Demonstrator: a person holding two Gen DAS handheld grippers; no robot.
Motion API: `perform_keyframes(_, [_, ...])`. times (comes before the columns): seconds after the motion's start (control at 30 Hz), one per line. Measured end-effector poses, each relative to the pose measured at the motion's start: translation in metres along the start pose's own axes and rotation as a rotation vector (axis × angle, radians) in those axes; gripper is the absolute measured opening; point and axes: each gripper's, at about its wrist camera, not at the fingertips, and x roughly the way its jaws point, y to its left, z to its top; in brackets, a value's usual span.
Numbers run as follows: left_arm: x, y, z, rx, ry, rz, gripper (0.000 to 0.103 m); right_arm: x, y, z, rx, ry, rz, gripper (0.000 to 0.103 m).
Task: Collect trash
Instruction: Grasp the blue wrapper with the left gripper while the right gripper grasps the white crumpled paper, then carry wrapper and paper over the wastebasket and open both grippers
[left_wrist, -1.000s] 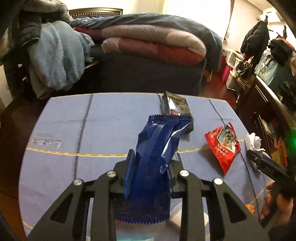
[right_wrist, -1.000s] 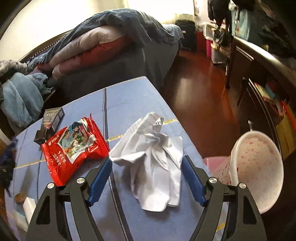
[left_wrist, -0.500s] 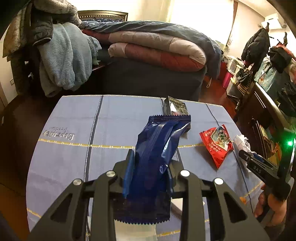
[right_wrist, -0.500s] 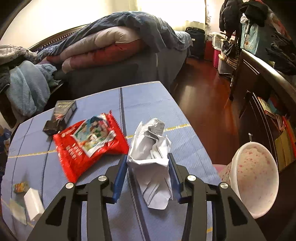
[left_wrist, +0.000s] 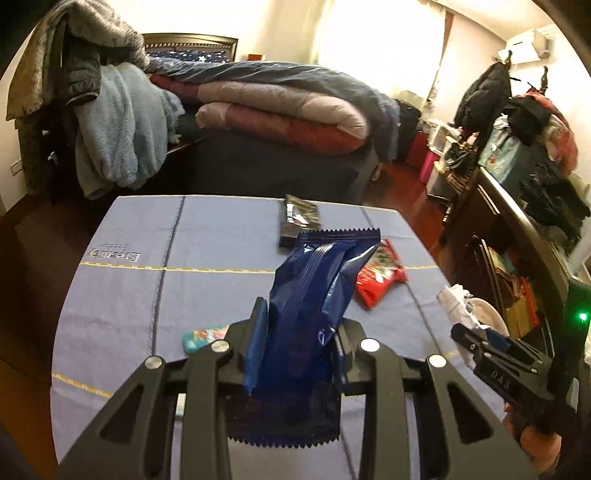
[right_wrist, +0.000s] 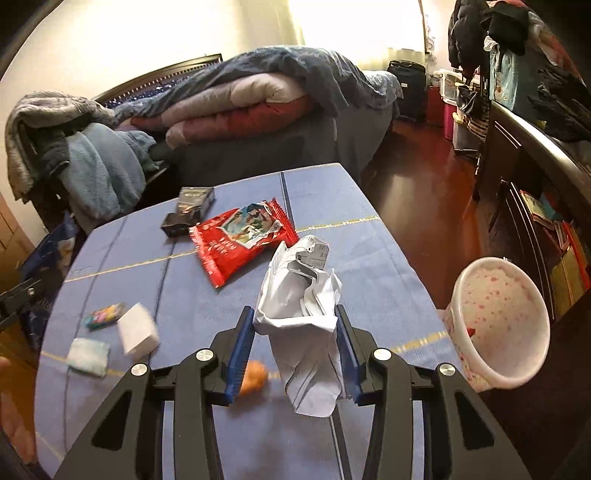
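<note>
A dark blue wrapper (left_wrist: 306, 295) is grasped between the blue pads of the left hand-held gripper (left_wrist: 299, 350); it is raised above the desk (left_wrist: 122, 295), which is covered with a blue cloth. Its serrated lower edge hangs behind the fingers. A crumpled white paper (right_wrist: 301, 295) is clenched by the right hand-held gripper (right_wrist: 295, 354), and its loose end hangs down between the fingers, above the cloth.

On the desk a red snack packet (right_wrist: 240, 240) is seen near the middle, and a black box (right_wrist: 190, 210) lies just behind it, toward the bed (right_wrist: 258, 96). A small colourful wrapper (right_wrist: 103, 315), a white block (right_wrist: 138, 334), a pale folded pad (right_wrist: 88, 356) and an orange piece (right_wrist: 255, 376) are spread on the near part of the cloth. A pink-dotted white bin (right_wrist: 502, 325) is placed beside the right edge of the desk, on the floor.
</note>
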Motion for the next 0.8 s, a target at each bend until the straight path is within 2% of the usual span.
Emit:
perform_keyframes(0.47, [-0.042,-0.083,-0.016,0.128,-0.025,-0.102,0.033,-0.073,-0.040,-0.028,0.054,-0.071,0.006,0.044])
perform_keyframes(0.8, [-0.053,-0.144,-0.022,0.209,-0.036,-0.172,0.033,-0.101,-0.080,-0.037,0.118,-0.121,-0.025,0.044])
